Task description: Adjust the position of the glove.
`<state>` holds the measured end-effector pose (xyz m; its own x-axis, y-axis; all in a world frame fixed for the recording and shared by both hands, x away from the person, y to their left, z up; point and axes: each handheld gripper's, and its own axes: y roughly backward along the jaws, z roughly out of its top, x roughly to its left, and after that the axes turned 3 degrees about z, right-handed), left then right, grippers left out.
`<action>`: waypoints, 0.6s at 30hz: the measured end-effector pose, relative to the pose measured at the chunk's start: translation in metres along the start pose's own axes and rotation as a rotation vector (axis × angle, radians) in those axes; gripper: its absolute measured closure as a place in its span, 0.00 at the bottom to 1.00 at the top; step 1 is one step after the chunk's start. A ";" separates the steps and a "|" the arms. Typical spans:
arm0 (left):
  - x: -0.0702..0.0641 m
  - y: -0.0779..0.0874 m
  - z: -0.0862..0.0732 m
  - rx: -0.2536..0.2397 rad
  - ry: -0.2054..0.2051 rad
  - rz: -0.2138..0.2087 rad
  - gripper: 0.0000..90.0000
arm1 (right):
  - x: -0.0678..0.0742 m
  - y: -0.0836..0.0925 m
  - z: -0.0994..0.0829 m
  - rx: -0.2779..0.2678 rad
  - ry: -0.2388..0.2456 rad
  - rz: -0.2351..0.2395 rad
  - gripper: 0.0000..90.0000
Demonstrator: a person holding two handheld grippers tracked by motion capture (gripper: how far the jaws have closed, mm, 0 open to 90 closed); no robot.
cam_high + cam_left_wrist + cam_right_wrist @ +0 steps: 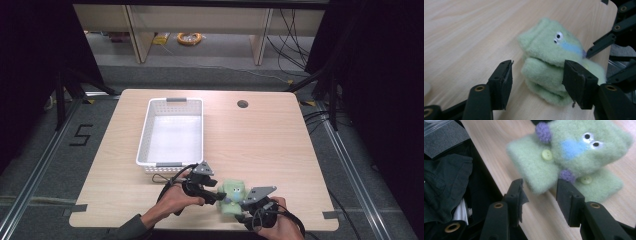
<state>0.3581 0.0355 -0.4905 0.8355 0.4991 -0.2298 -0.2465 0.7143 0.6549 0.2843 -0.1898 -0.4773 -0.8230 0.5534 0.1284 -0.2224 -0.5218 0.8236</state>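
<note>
Green plush toy (234,194) on wooden table (270,145)

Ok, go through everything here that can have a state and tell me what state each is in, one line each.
Green plush toy: folded, lying on the table near the front edge, not gripped.
White basket: upright, empty.
Left gripper: open, jaws either side of the toy.
Right gripper: open, just short of the toy.

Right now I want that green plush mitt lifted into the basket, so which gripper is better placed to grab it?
Left, probably. The left gripper already straddles the green plush mitt, and sits nearer the white basket. The right gripper only faces one flap.
</note>
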 end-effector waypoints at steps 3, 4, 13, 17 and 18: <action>0.000 -0.002 -0.001 -0.001 -0.007 -0.015 0.53 | -0.001 -0.004 -0.001 -0.001 -0.007 0.007 0.68; 0.000 -0.003 -0.001 -0.003 -0.016 -0.017 0.56 | -0.002 -0.005 -0.001 0.002 -0.007 -0.012 0.70; -0.003 -0.003 -0.005 -0.015 -0.059 -0.009 0.88 | 0.001 -0.007 -0.002 0.032 0.001 -0.004 0.96; -0.008 0.004 -0.005 -0.049 -0.051 0.000 0.95 | 0.001 -0.001 -0.001 0.009 0.049 -0.016 0.97; -0.009 0.007 -0.004 -0.064 -0.047 -0.009 0.95 | -0.001 0.000 0.000 -0.006 0.077 -0.012 0.97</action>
<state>0.3467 0.0378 -0.4866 0.8595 0.4701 -0.2008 -0.2687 0.7496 0.6049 0.2853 -0.1908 -0.4771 -0.8577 0.5086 0.0754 -0.2357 -0.5192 0.8215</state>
